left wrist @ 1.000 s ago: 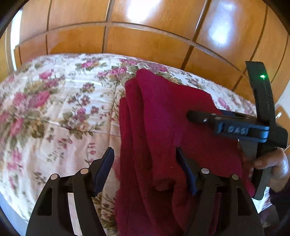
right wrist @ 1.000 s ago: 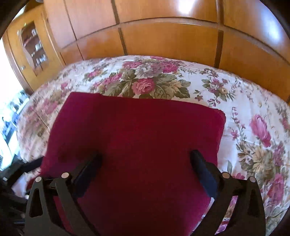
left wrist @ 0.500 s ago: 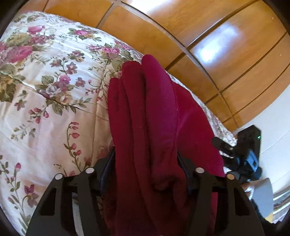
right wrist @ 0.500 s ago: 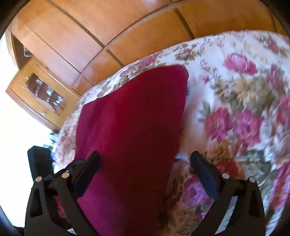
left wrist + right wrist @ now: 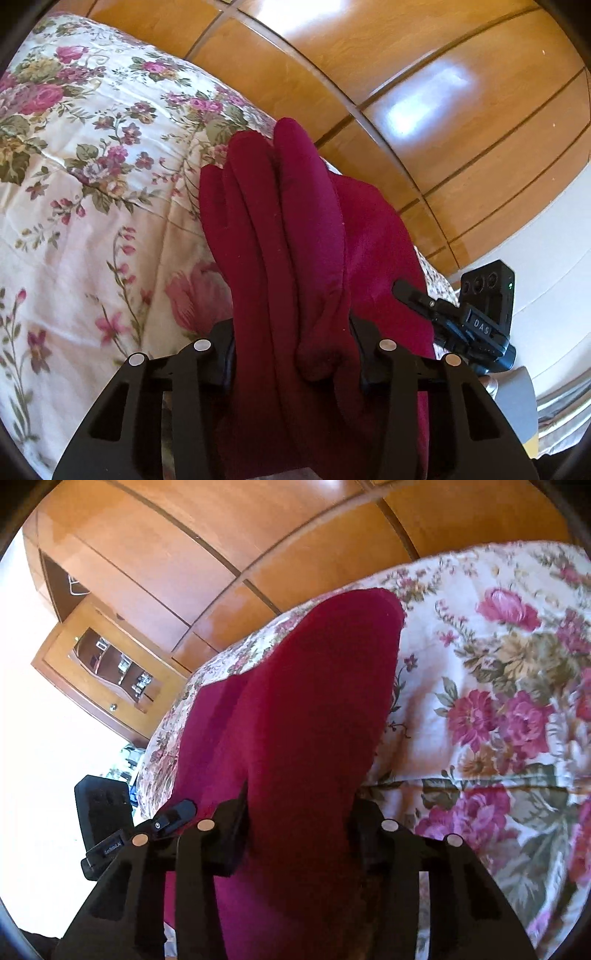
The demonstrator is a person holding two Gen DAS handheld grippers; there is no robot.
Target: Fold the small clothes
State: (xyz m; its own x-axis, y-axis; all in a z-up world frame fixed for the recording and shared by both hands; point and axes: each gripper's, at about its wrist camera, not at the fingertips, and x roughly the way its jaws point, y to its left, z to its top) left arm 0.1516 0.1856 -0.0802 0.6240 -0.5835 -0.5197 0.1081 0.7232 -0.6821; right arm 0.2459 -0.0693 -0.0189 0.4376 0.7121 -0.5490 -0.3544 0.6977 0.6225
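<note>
Garment [image 5: 291, 236], one, between two closing grippers: left gripper [image 5: 293, 354], right gripper [image 5: 299, 830].

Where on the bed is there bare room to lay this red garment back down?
Bare floral bedspread lies left of the dark red folded garment, up to the wooden wardrobe; more lies on its other side. Crowded: garment ends, where left gripper and right gripper are closing on it.
</note>
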